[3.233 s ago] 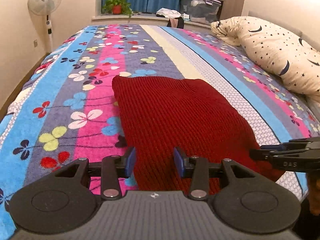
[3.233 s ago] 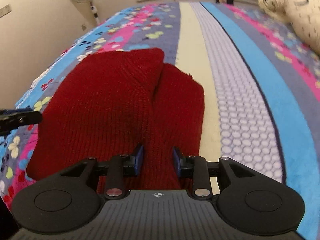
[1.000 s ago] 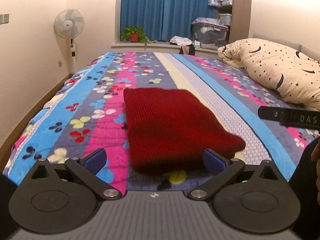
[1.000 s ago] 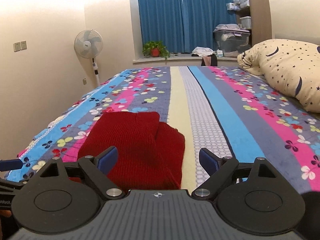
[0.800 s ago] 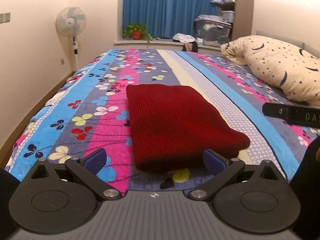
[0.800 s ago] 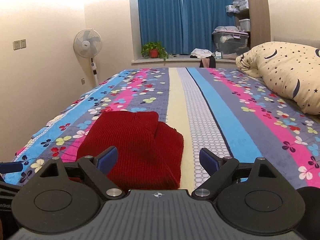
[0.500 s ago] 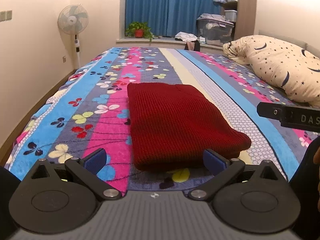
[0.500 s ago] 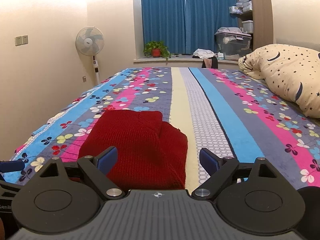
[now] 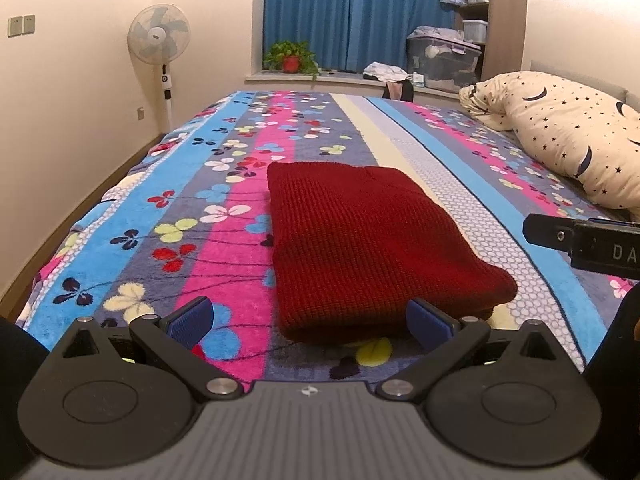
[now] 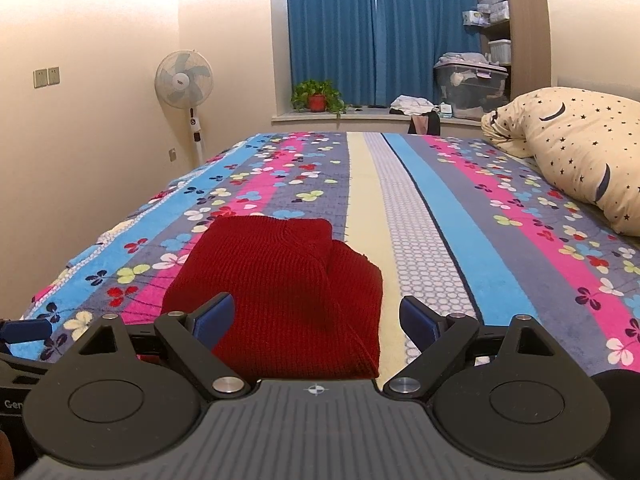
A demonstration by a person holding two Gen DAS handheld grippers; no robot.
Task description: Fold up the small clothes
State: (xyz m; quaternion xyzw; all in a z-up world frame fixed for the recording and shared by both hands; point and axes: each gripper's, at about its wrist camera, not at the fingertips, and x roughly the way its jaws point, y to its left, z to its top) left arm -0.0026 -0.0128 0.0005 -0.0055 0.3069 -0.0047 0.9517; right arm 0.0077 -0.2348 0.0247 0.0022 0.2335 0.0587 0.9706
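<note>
A dark red knitted garment [image 9: 368, 240] lies folded into a flat rectangle on the striped floral bedspread [image 9: 224, 184]. It also shows in the right wrist view [image 10: 288, 292], with one folded layer overlapping another. My left gripper [image 9: 308, 320] is open and empty, held back from the garment's near edge. My right gripper [image 10: 316, 320] is open and empty, also just short of the garment. The right gripper shows at the right edge of the left wrist view [image 9: 580, 240].
A star-and-moon patterned pillow [image 9: 568, 140] lies at the right side of the bed. A standing fan [image 9: 159, 40] is by the left wall. A potted plant [image 9: 291, 56], clothes and a storage bin [image 9: 440, 60] sit on the window ledge before blue curtains.
Earlier both grippers were nearly shut low over the garment. Since then they have opened wide and pulled back and up; over the last second they only drift slightly.
</note>
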